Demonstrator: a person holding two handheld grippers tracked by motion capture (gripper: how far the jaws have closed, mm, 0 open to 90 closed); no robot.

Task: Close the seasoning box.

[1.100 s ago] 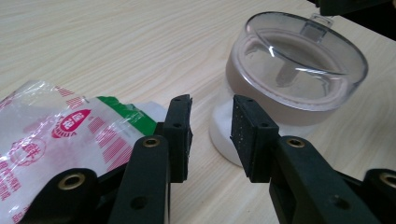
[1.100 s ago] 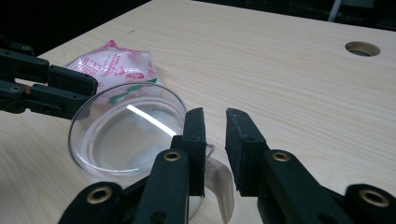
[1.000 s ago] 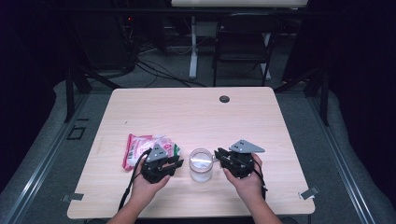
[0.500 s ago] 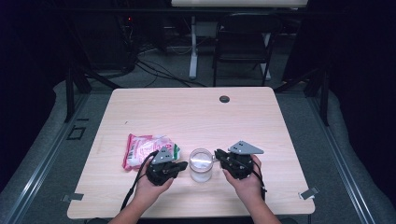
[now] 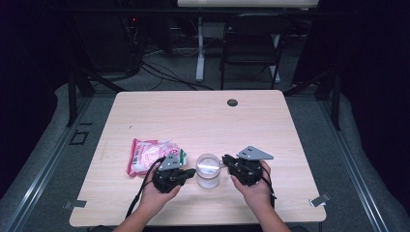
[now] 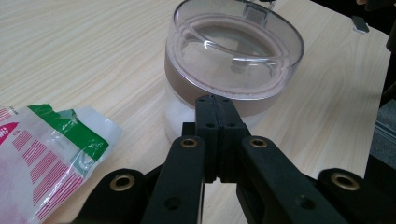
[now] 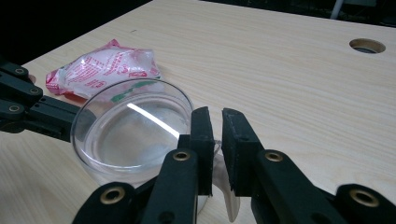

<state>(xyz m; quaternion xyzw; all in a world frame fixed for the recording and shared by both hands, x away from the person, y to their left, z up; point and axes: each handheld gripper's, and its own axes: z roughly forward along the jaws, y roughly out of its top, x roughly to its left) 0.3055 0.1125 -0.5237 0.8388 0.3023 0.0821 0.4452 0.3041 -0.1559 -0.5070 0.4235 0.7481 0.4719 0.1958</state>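
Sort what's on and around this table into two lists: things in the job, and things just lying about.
In the job:
- clear lidded jar
- left gripper, jaws shut, tips at the jar's side
- right gripper, jaws nearly shut around the tab at the jar's rim
- red and white packet, beside the jar

Lying about:
- folding chair
- cables on the floor

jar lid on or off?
On. The clear lid sits flat on the upright jar; left gripper shut beside it.

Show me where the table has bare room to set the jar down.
Bare wood runs from the jar back to the cable hole, and along the table right of the right gripper. Crowded: front left, around the snack bag and left gripper.
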